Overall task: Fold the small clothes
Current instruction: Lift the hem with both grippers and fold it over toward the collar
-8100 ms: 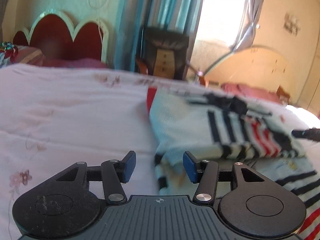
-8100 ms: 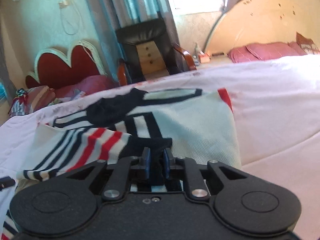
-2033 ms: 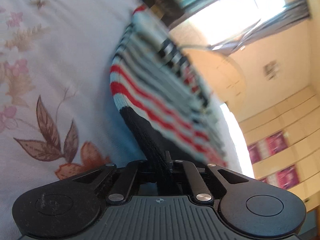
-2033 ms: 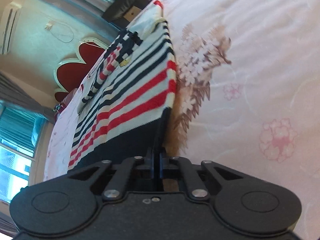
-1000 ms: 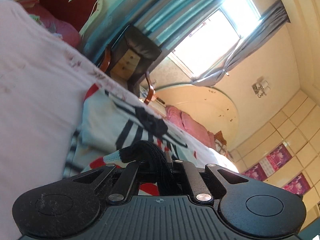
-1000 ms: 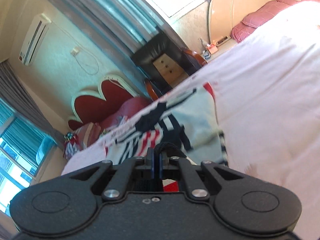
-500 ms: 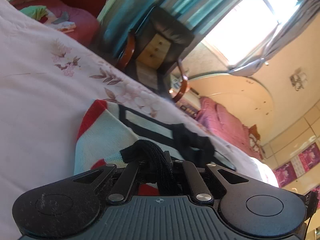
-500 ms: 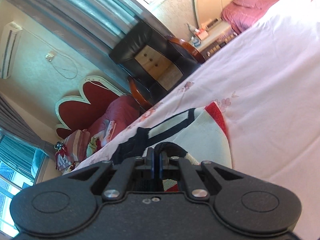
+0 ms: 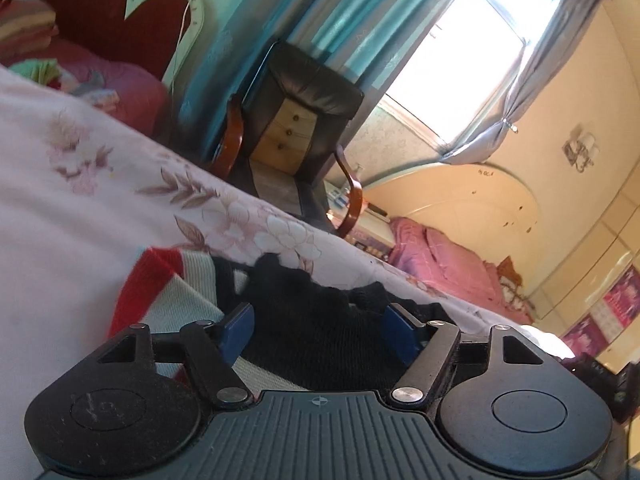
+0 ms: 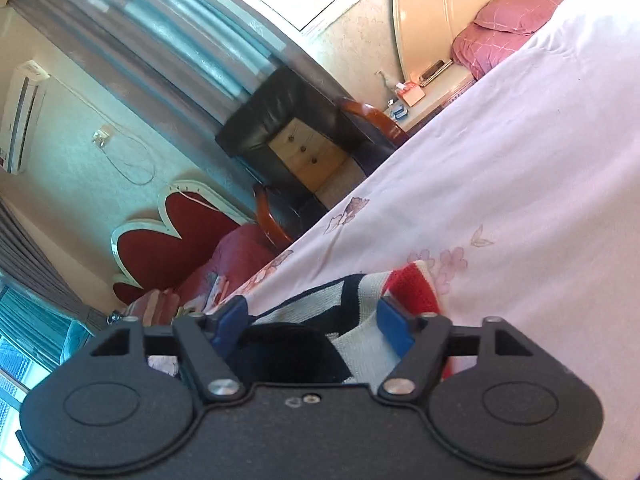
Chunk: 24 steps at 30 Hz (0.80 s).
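Note:
A small knit sweater (image 9: 172, 296), pale with black bands and a red edge, lies folded on the pink floral bedsheet (image 9: 80, 216). My left gripper (image 9: 320, 328) is open, its blue pads spread either side of the sweater's black hem, which lies loose between them. In the right wrist view the same sweater (image 10: 360, 300) lies under my right gripper (image 10: 312, 320), which is also open, with the black hem bunched between its spread pads. Most of the sweater is hidden behind both gripper bodies.
A black leather armchair (image 9: 296, 128) with wooden arms stands past the bed's far edge, in front of teal curtains. A red scalloped headboard (image 9: 104, 12) and pillows are at the left. A second bed with pink pillows (image 9: 448, 264) is at the right.
Both grippers, shut on the sweater's black hem half a second ago, have opened and let it go. The hem now rests on the sweater's upper part near the collar.

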Available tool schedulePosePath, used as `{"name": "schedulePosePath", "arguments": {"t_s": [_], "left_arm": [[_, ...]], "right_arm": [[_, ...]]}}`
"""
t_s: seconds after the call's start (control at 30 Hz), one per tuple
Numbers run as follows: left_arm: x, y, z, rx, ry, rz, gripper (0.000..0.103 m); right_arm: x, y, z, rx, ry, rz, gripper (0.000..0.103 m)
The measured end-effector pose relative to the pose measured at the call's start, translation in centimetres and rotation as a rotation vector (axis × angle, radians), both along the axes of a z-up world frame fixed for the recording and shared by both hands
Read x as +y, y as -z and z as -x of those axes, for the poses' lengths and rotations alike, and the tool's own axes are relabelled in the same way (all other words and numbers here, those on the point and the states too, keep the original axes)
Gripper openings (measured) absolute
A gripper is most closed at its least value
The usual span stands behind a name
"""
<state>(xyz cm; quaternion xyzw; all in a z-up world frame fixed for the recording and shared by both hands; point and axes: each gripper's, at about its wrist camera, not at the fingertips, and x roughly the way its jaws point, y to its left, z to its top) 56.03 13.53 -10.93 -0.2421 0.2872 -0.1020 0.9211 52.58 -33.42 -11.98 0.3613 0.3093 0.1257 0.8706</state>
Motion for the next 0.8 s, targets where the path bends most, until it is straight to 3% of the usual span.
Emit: {"name": "schedulePosePath", "arguments": {"t_s": [0.1,0.27,0.33,0.4,0.43,0.5,0.57,0.67,0.8], "left_arm": [[0.2,-0.9,-0.4,0.0,0.027,-0.078,0.072],[0.0,-0.5,-2.6,0.133,0.063,-0.223,0.07],[-0.7,-0.4,-2.6,0.136,0.063,-0.281,0.059],[-1.9,-0.2,-2.2,0.124,0.042,-0.371,0.032],[-2.1,-0.2,-2.0,0.114,0.029,-0.393,0.028],[-2.1,-0.5,-1.5,0.078,0.005,-0.384,0.004],[-2.1,-1.2,-0.9,0.028,-0.013,-0.378,0.005],[-2.5,-2.6,0.1,-0.073,-0.028,-0.407,0.005],[-2.5,-1.9,-0.9,-0.032,-0.041,-0.459,0.005]], "right_arm": [[0.4,-1.1,-0.2,-0.016,-0.052,0.071,0.05],[2.7,-2.5,-1.1,-0.004,-0.137,0.312,0.05],[4.2,-2.4,-1.7,0.02,-0.192,0.401,0.047],[5.7,-2.2,-1.7,0.023,-0.226,0.522,0.037],[6.5,-2.2,-1.4,0.015,-0.239,0.575,0.031],[7.9,-2.4,-1.0,-0.009,-0.258,0.654,0.006],[8.8,-2.7,-0.6,-0.04,-0.247,0.704,0.005],[8.2,-3.8,0.4,-0.103,-0.162,0.69,0.005],[7.4,-3.3,0.4,-0.125,-0.109,0.71,0.005]]}}
